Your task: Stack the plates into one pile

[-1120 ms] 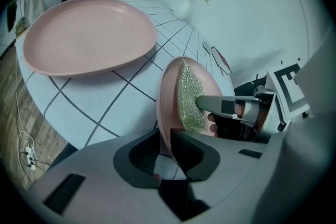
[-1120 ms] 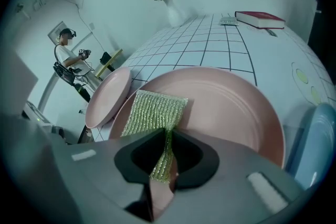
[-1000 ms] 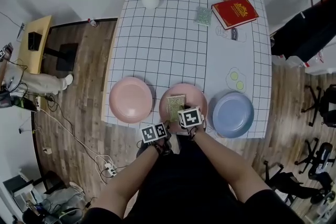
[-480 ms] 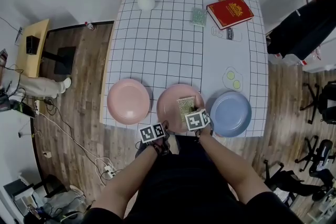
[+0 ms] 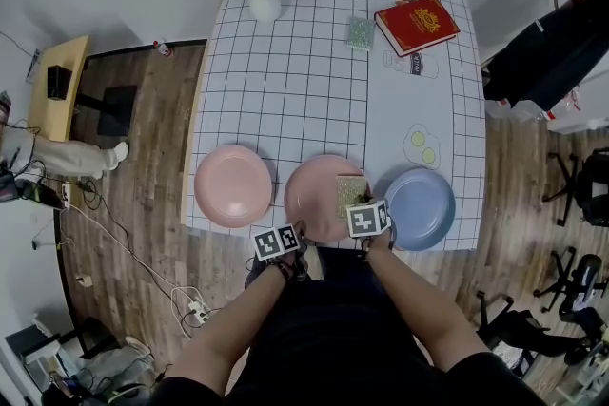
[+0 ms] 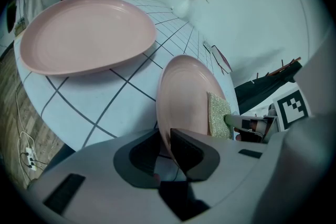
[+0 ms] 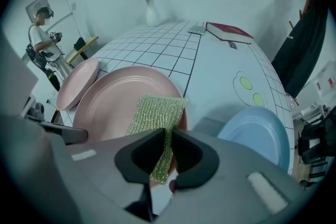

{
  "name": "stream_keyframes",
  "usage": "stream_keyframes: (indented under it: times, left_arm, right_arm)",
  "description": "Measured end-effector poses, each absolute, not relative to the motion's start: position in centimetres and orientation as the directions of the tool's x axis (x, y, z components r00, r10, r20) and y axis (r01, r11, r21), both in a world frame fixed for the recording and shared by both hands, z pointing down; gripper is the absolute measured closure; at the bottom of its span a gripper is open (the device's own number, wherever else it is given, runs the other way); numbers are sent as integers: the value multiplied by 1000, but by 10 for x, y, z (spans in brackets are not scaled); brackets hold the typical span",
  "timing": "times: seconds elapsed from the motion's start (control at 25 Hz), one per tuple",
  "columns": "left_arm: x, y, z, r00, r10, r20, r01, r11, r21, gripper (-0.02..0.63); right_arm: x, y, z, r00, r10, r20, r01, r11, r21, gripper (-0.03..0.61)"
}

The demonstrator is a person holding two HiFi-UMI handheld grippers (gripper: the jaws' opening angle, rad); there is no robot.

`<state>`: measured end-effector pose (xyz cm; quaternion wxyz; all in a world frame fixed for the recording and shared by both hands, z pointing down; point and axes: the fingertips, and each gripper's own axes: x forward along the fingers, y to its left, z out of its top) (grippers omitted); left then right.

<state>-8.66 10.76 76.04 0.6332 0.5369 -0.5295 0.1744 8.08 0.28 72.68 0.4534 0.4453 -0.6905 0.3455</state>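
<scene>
Sponge [image 5: 350,195] shifted right, pinched by right hand-held gripper [image 7: 166,137] | left hand-held gripper [image 6: 164,134] grips middle plate [image 6: 185,94] (pink)

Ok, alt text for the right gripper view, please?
The right gripper is shut on a green glittery rectangular scouring pad over a round pink plate on a white grid-patterned table. A round blue plate sits right, a second pink plate left.

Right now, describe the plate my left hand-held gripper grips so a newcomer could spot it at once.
Find the grid-patterned table; three plates line its near edge. Take the middle plate, between the left pink plate and the blue plate. Only it has a green sponge over it, held by the right hand-held gripper.
</scene>
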Motion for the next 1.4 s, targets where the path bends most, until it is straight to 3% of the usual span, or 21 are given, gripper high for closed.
stream_keyframes:
  times: [0.8,1.4]
  left_arm:
    - [-85,105,761,397,-346,850,-784,354,510,555]
    - [-84,104,759,413,-348,842,-776,349,525,554]
  right_arm:
    - [106,7,728,-169,-306,937,-933,355,-52,525]
    - [74,10,746,-204,-259,944,-934,340,-109,525]
